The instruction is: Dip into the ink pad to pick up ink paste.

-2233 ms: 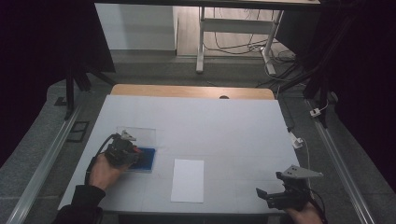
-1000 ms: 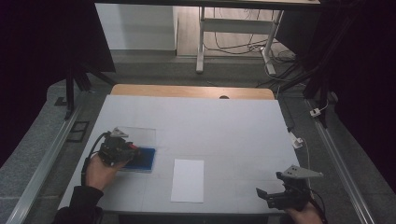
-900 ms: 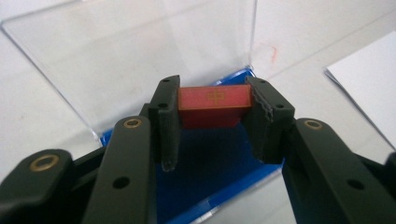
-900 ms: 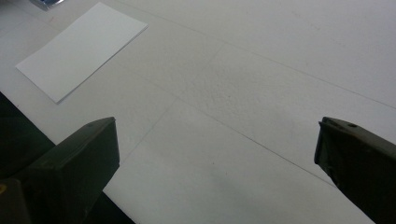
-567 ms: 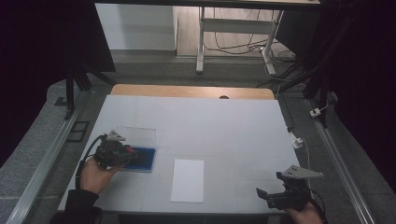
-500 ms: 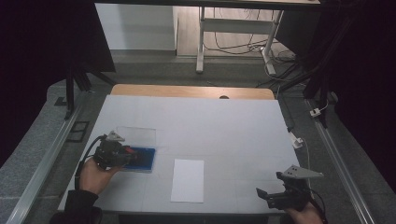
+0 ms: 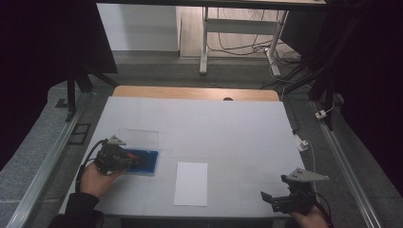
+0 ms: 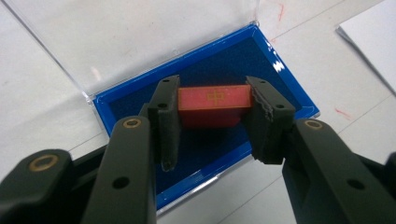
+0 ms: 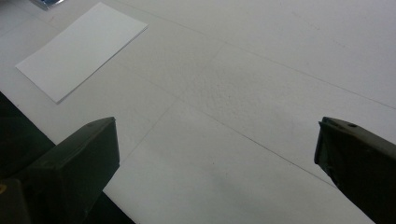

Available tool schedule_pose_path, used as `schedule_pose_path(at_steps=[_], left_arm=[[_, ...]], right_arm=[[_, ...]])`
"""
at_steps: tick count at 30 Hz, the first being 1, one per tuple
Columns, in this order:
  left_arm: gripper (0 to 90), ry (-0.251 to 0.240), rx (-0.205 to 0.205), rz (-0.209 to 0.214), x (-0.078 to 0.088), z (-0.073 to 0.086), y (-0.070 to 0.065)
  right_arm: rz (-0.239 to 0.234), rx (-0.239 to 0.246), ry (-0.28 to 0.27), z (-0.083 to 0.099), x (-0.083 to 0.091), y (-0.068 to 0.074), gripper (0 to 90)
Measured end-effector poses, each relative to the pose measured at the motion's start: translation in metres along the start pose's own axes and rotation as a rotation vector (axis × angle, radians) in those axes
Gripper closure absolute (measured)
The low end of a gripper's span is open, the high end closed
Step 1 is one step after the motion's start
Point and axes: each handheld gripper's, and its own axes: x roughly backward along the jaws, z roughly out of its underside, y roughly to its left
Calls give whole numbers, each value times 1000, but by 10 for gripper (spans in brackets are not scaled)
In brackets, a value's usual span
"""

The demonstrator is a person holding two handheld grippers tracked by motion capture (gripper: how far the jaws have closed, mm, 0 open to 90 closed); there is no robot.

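Note:
A red block (image 8: 212,100) with a gold character on its face sits between the pads of my left gripper (image 8: 213,88), which is shut on it. It is over the blue lining of an open case (image 8: 280,84); whether it touches the lining I cannot tell. The case's clear lid (image 8: 116,32) lies flat behind it. In the high view the left gripper (image 7: 124,159) is at the left side of the blue case (image 7: 147,162). My right gripper (image 7: 273,189) rests open near the front right edge, and its wide-apart jaws frame bare table in the right gripper view (image 9: 215,126).
A white sheet of paper (image 7: 191,183) lies front and centre, between the two grippers, and appears as the paper (image 9: 81,49) at upper left in the right gripper view. The table (image 7: 214,123) has a white cover, with a wooden strip (image 7: 190,92) along the far edge.
The left hand and its gripper have drifted slightly to the left over the case. The right gripper has kept still.

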Motion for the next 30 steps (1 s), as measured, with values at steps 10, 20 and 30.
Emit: schedule_pose_path(at_steps=[10, 20, 30], left_arm=[[580, 3, 8, 21, -5, 1, 4], [582, 21, -103, -86, -7, 0, -14], [582, -16, 34, 24, -6, 5, 4]], right_arm=[[-2, 0, 1, 0, 0, 0, 0], [-1, 1, -1, 0, -1, 0, 0], [-1, 2, 1, 0, 0, 0, 0]])
